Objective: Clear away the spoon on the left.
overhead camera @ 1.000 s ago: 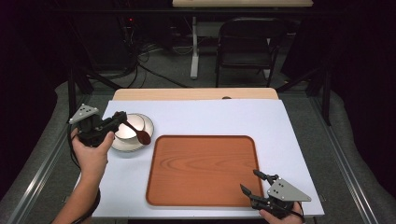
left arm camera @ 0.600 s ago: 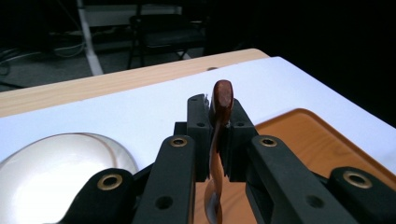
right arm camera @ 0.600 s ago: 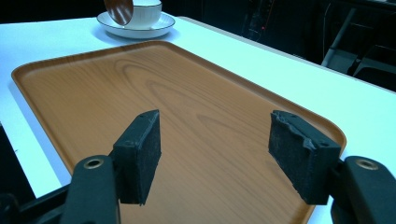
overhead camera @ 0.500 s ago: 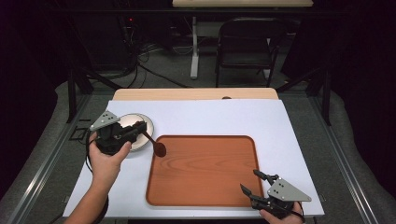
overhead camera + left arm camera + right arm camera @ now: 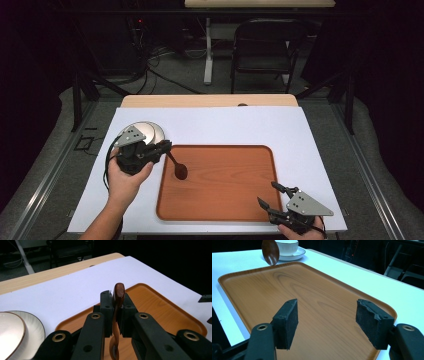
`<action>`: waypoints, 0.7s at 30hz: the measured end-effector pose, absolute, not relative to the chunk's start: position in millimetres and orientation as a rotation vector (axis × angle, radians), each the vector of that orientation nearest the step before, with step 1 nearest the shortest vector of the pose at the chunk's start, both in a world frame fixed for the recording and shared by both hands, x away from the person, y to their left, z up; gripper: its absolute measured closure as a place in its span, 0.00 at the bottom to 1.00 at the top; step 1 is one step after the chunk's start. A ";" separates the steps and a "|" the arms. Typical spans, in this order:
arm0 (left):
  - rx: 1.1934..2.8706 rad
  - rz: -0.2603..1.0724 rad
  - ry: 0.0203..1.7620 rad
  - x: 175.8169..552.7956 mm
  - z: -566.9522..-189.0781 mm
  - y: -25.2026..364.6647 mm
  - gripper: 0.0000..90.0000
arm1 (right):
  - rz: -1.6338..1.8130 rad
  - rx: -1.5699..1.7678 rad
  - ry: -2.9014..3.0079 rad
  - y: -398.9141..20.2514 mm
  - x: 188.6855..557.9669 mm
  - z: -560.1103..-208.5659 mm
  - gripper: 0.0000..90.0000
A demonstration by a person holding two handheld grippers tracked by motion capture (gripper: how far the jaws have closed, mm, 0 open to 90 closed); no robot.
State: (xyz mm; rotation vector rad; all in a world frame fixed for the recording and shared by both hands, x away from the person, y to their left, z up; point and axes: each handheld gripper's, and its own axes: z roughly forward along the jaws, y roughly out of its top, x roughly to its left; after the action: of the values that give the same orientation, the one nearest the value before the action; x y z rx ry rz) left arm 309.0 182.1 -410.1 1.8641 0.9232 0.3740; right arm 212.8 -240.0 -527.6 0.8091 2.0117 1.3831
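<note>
- Left gripper (image 5: pixel 167 148) is clamped on the wooden spoon (image 5: pixel 177 166) by its handle; the bowl end hangs over the tray (image 5: pixel 225 210)
- Light, stiff, smooth; grip mid-handle
- Right gripper (image 5: pixel 273 194) rests wide apart, empty

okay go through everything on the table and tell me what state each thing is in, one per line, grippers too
Left gripper: shut on the wooden spoon's handle.
Wooden spoon: held in the air, bowl end over the tray's left part.
Right gripper: open, nothing between its pads, at the tray's near right corner.
Tray: flat on the white table cover, nothing lying in it.
Cup: upright on its saucer, beside the tray.
</note>
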 end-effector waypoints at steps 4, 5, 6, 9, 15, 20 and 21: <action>1.892 0.355 0.911 305.7 -411.4 177.1 0.93 | 1.383 0.808 2.012 -240.0 212.8 -527.5 0.38; 1.909 0.344 0.907 304.2 -412.4 174.6 0.93 | 1.383 0.807 2.012 -240.0 212.8 -527.5 0.38; 1.909 0.344 0.907 304.2 -412.4 174.6 0.93 | 1.383 0.808 2.012 -239.9 212.8 -527.5 0.38; 1.953 0.344 0.906 301.4 -414.1 171.1 0.93 | 1.384 0.812 2.014 -239.6 212.6 -527.7 0.38; 1.973 0.314 0.924 297.0 -417.6 172.4 0.93 | 1.386 0.814 2.013 -239.7 212.8 -527.8 0.38; 1.988 0.296 0.934 294.3 -419.7 172.8 0.93 | 1.384 0.812 2.015 -239.4 212.9 -527.8 0.38; 1.994 0.291 0.939 294.2 -419.7 172.7 0.93 | 1.384 0.811 2.015 -239.3 212.9 -527.8 0.38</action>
State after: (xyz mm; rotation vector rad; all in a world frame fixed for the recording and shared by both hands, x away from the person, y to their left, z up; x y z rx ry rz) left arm 294.2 172.7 -419.7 1.9944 0.9393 0.2911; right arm 212.9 -239.3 -527.8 0.8114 2.0148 1.3841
